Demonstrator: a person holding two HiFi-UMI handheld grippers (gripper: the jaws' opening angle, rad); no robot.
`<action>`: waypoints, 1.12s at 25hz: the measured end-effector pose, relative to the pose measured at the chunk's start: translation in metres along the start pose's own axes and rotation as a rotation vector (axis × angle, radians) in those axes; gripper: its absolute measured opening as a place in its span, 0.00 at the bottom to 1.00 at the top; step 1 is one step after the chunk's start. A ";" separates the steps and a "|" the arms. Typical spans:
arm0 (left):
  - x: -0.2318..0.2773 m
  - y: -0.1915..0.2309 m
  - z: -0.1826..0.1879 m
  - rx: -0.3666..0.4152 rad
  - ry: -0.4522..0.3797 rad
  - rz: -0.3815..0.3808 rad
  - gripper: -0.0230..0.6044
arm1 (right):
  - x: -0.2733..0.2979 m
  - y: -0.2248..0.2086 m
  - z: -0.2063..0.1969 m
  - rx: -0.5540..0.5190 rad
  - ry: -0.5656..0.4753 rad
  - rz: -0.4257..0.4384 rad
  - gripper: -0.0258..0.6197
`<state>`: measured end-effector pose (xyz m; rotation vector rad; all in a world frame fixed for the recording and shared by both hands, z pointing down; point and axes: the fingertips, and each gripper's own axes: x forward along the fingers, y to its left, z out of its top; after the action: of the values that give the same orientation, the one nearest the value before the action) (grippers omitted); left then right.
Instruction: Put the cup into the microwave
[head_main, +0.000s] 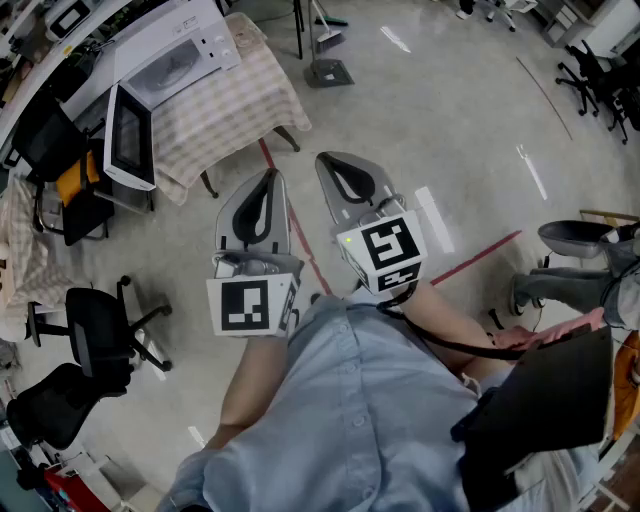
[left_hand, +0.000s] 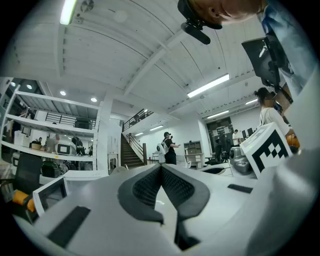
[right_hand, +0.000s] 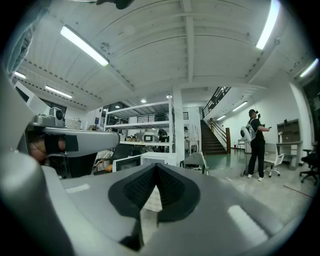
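You hold two grey grippers level and side by side above the floor. The left gripper (left_hand: 161, 169) has its jaws pressed together with nothing between them, and the right gripper (right_hand: 156, 167) is likewise closed and empty. One white microwave (head_main: 175, 55) stands at the far left on one table draped in a beige checked cloth (head_main: 225, 110). Its door (head_main: 128, 140) hangs open at the table's left edge. The cup cannot be made out in any view. Two black office chairs (head_main: 100, 335) sit near left, well apart from the table. Below your grippers lies a pale grey concrete floor (head_main: 430, 130) crossed by two red tape lines (head_main: 478, 257). The room is a large white hall with ceiling strip lights (right_hand: 84, 46), one staircase (right_hand: 214, 141) at the far end and one person (right_hand: 256, 145) standing near it.
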<state>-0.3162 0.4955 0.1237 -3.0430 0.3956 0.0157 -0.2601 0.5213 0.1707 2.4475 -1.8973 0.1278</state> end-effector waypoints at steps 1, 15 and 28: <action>0.002 -0.002 0.000 0.001 0.001 0.000 0.04 | -0.001 -0.003 0.000 0.000 0.000 0.000 0.04; 0.036 -0.047 -0.005 0.023 0.033 -0.032 0.04 | -0.020 -0.050 -0.006 0.044 -0.012 0.002 0.04; 0.079 -0.101 -0.021 0.062 0.103 -0.084 0.04 | -0.033 -0.101 -0.023 0.098 -0.003 0.054 0.04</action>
<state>-0.2136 0.5715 0.1506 -3.0046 0.2687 -0.1548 -0.1716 0.5800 0.1928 2.4588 -2.0053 0.2236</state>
